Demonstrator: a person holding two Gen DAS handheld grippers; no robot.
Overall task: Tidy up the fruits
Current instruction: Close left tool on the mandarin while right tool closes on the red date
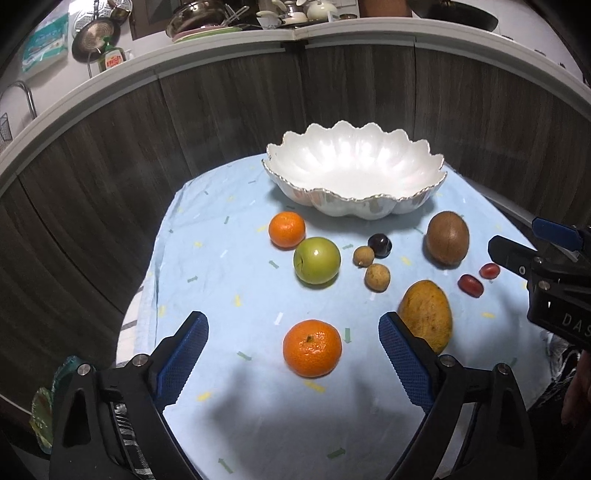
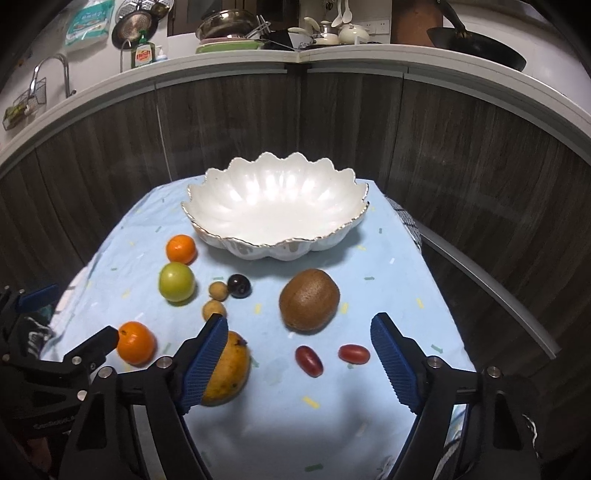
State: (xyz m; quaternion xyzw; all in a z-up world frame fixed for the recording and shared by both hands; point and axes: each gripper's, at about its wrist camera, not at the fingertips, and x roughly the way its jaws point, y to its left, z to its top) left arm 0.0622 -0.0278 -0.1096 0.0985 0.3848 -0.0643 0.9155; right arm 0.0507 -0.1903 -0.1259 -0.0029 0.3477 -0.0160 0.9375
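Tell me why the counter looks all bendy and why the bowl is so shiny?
In both views the fisheye lens curves the straight counter into an arc and darkens the corners. In the right wrist view, room light makes bright glare patches inside the white bowl; the left wrist view shows the same. In the left wrist view, soft grey shadows fall on the blue cloth near the bottom.

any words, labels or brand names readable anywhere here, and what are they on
"DAS": white letters on the black body of the right claw, cut off at the left wrist view's edge.
Red label on the green dish soap bottle: white lettering, too blurred to read.
Pale packet on the wall: print too small.
Raised lettering on the left claw's body, right wrist view: unreadable.
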